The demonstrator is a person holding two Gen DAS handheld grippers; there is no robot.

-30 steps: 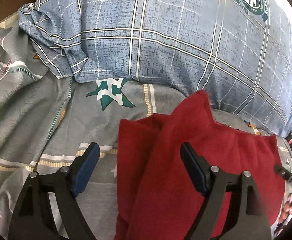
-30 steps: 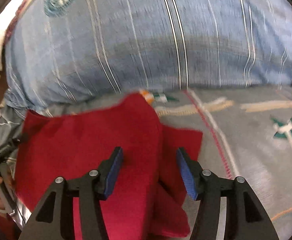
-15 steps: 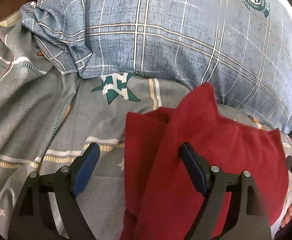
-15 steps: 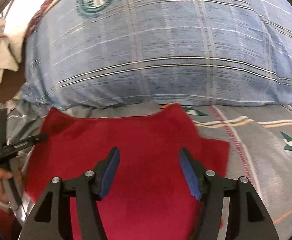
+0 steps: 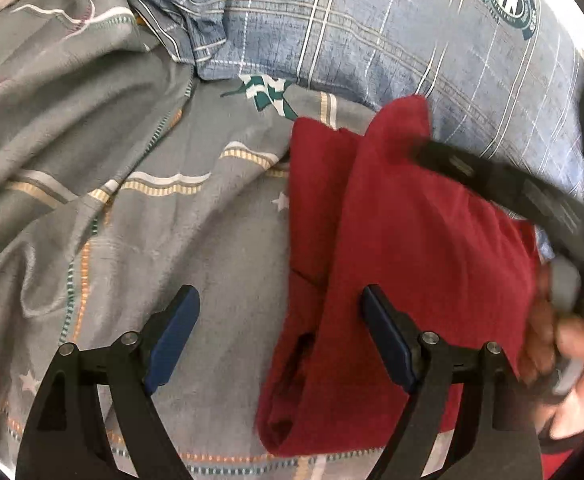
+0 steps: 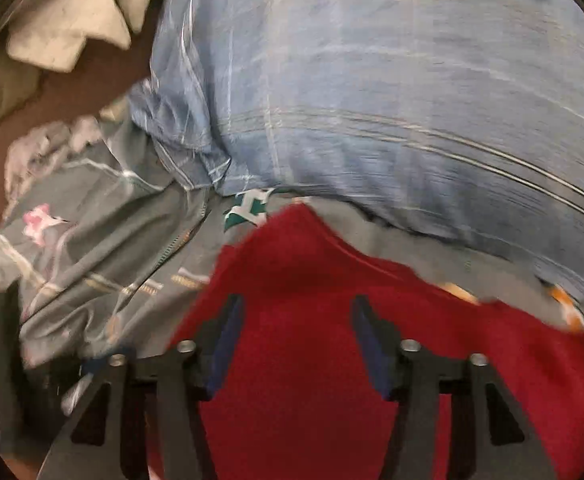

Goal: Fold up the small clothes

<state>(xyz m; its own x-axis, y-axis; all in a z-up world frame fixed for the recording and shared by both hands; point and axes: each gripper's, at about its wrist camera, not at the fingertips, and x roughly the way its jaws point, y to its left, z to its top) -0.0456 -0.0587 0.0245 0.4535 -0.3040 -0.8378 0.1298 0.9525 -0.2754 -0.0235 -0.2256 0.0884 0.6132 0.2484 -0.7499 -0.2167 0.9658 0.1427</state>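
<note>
Red cloth [image 5: 423,248] lies partly folded on my bed's grey patterned sheet [image 5: 140,208], its far tip against the blue plaid pillow [image 5: 391,40]. From the left wrist view, my left hand-held gripper [image 5: 280,332] hangs wide apart with nothing clamped: its left pad is over bare sheet, its right pad over the cloth, and the cloth's left folded edge runs between them. Compared with a second ago, this view has slid leftward, so more rumpled sheet fills the space left of the gripper and the cloth sits further to its right. The right hand-held gripper [image 5: 511,196] has come in as a blurred black bar crossing the cloth's far right part, with the hand [image 5: 567,360] holding it visible just right of my left gripper; earlier only a sliver of it showed at the edge.

In the right wrist view, everything is smeared by motion. The right hand-held gripper [image 6: 295,340] is over the cloth [image 6: 331,360], which fills the space between and beyond its pads; its jaws are closing and stand narrower than before, but I see no pinch on the fabric. Earlier, the pillow [image 6: 391,100] sat squarely beyond it; now the view is rolled, with sheet [image 6: 104,240] and a pale bundle [image 6: 72,28] far left.
</note>
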